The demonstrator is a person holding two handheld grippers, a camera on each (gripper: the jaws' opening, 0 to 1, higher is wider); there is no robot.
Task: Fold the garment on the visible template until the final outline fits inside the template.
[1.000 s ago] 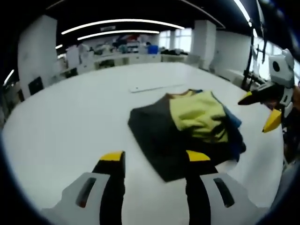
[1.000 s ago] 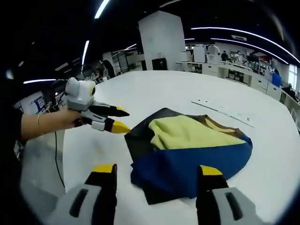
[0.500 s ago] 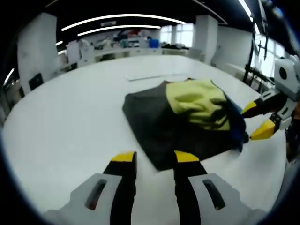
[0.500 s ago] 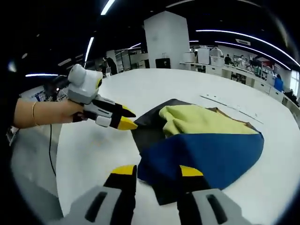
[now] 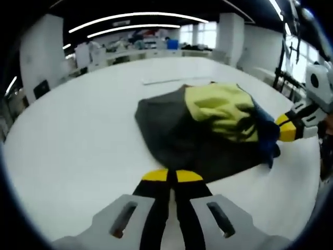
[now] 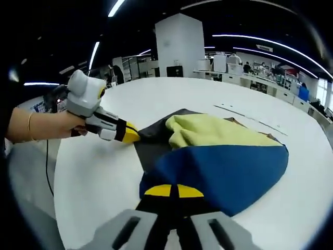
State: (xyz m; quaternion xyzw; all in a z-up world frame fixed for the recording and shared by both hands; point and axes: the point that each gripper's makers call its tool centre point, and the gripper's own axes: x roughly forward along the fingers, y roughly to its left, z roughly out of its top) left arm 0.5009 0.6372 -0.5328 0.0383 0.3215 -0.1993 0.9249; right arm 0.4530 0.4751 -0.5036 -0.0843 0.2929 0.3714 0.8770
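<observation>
A folded garment (image 5: 208, 125) lies on the white table (image 5: 78, 135), with dark grey, yellow and blue panels. In the left gripper view my left gripper (image 5: 171, 176) is shut, its yellow tips pinching the near dark grey edge. The right gripper (image 5: 287, 128) comes in from the right, shut at the blue edge. In the right gripper view the garment (image 6: 218, 156) shows its blue panel nearest. My right gripper (image 6: 173, 191) is shut on that blue edge. The left gripper (image 6: 130, 135), held by a hand, grips the dark grey corner at the left.
A thin white strip (image 5: 166, 79) lies flat on the table beyond the garment, also the strip (image 6: 250, 119) in the right gripper view. The table's rounded edge (image 6: 57, 172) runs near the person's hand (image 6: 49, 126). Desks and a pillar stand far behind.
Both grippers have gone from open to shut. Each has moved in to the garment's edge: the left onto the dark grey side, the right onto the blue side.
</observation>
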